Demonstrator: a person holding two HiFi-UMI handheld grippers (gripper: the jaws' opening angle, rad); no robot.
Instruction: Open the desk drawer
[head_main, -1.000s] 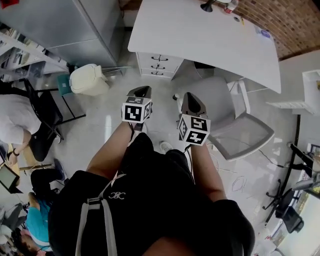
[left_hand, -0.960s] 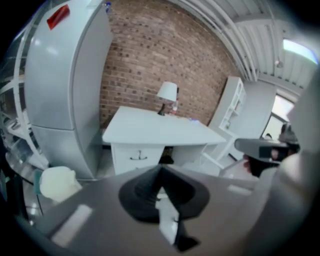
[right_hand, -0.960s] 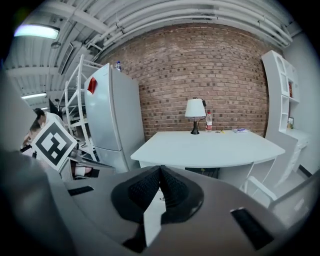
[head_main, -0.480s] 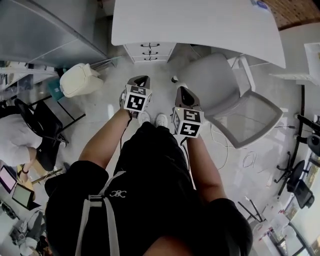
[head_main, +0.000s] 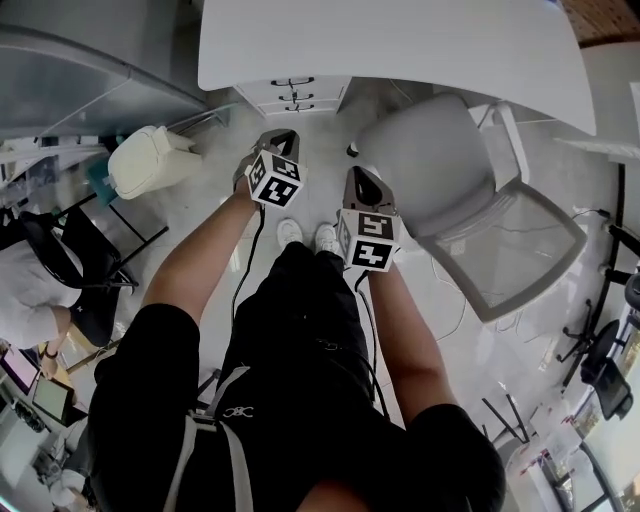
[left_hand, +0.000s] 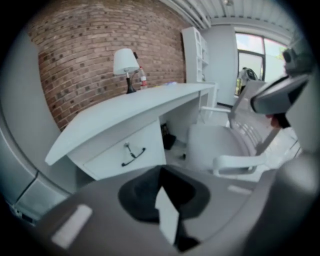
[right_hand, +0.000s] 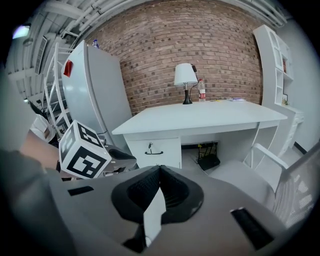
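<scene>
The white desk (head_main: 400, 40) stands ahead, with a stack of three drawers (head_main: 290, 95) under its left end. In the right gripper view the top drawer (right_hand: 154, 150) shows a dark curved handle (right_hand: 153, 153) with a key above it. The same handle (left_hand: 133, 156) appears in the left gripper view. My left gripper (head_main: 284, 137) points down toward the drawers, well short of them, jaws shut and empty. My right gripper (head_main: 357, 174) hangs beside it, nearer the chair, jaws also shut with nothing between them. Its view catches the left gripper's marker cube (right_hand: 82, 150).
A grey office chair (head_main: 450, 180) stands just right of the drawers, pulled out from the desk. A cream bin (head_main: 150, 160) and a tall metal cabinet (right_hand: 97, 90) sit to the left. A lamp (right_hand: 185, 75) and a bottle are on the desk. A seated person (head_main: 30, 290) is far left.
Both grippers have dropped lower in front of the person, and the left one has rolled. The desk and drawers now sit nearer the top of the head view.
</scene>
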